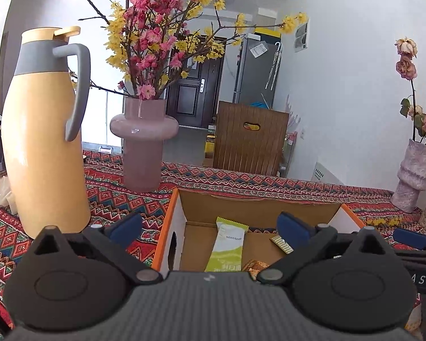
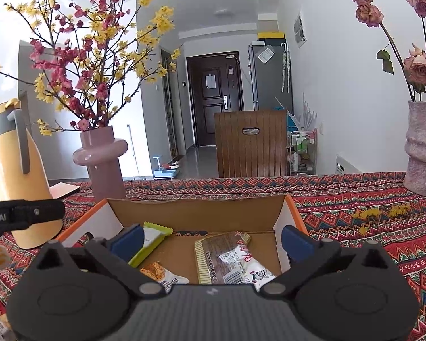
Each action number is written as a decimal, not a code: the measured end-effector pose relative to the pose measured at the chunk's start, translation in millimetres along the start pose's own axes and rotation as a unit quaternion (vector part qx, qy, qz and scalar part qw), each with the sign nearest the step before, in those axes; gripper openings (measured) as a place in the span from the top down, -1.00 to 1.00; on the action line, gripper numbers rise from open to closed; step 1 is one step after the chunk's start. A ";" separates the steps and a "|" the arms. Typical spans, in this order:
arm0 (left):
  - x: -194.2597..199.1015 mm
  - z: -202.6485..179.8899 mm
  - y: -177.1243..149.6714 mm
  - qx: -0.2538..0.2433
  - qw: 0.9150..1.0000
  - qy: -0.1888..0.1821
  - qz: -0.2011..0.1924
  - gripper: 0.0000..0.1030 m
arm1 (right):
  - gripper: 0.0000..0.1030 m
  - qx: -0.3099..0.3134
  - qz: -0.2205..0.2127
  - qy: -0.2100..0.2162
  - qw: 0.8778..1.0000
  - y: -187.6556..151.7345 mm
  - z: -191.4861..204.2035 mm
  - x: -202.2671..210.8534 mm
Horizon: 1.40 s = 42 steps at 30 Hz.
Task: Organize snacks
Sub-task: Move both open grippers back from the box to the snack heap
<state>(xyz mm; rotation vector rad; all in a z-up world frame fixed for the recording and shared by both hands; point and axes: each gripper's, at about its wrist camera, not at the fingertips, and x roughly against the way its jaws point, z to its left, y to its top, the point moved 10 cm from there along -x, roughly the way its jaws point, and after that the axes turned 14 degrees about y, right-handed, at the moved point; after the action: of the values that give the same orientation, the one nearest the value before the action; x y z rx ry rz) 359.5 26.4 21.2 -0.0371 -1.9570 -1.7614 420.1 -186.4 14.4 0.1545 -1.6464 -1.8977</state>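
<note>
An open cardboard box (image 1: 258,203) with orange edges sits on the patterned tablecloth; it also shows in the right wrist view (image 2: 196,213). Inside lie a green and white snack bar (image 1: 227,248), also seen in the right wrist view (image 2: 152,241), a brown and white snack packet (image 2: 230,258) and a small orange cracker pack (image 2: 162,274). My left gripper (image 1: 210,227) is open and empty, over the box's left wall. My right gripper (image 2: 211,237) is open and empty, just above the box's near side. The right gripper's finger (image 1: 410,238) shows at the left wrist view's right edge.
A yellow thermos jug (image 1: 45,142) and a pink vase of flowering branches (image 1: 143,145) stand left of the box. A mottled pink vase with dried roses (image 2: 421,153) stands at the right. A wooden chair back (image 2: 251,142) is beyond the table's far edge.
</note>
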 end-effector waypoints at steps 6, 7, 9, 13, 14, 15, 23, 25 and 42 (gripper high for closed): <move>24.7 0.6 15.3 0.005 1.000 0.001 -0.016 -1.00 | -1.00 0.021 -0.026 -0.004 0.999 20.1 10.1 20.7; 29.8 1.1 17.2 0.006 1.000 0.000 -0.019 -1.00 | -1.00 0.025 -0.030 -0.006 0.999 23.4 12.4 25.2; 40.2 2.6 20.1 0.007 1.000 -0.004 -0.024 -1.00 | -1.00 0.030 -0.035 -0.007 0.999 27.9 17.3 33.4; 58.9 9.6 21.1 0.007 1.000 -0.004 -0.029 -1.00 | -1.00 0.034 -0.040 -0.004 0.999 29.6 26.3 50.8; 63.8 11.7 20.3 0.006 1.000 -0.003 -0.029 -1.00 | -1.00 0.035 -0.040 -0.004 0.999 29.1 28.7 55.4; 69.4 13.5 19.2 0.006 1.000 -0.003 -0.029 -1.00 | -1.00 0.036 -0.041 -0.003 0.999 28.8 32.2 61.0; 108.7 33.8 3.3 0.000 1.000 -0.003 -0.030 -1.00 | -1.00 0.038 -0.043 0.002 0.998 15.1 50.7 102.1; 116.0 40.6 -3.6 -0.001 1.000 -0.003 -0.026 -1.00 | -1.00 0.037 -0.042 0.004 0.998 9.5 55.0 112.7; 136.8 108.1 -97.5 -0.010 0.999 0.020 0.041 -1.00 | -1.00 0.015 0.011 0.007 1.000 -71.2 70.0 175.0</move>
<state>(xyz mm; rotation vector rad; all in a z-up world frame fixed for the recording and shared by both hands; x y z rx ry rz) 169.2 70.3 -20.9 -0.0867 -1.8826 -1.7150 220.5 -213.7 15.8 0.1616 -1.6623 -1.8520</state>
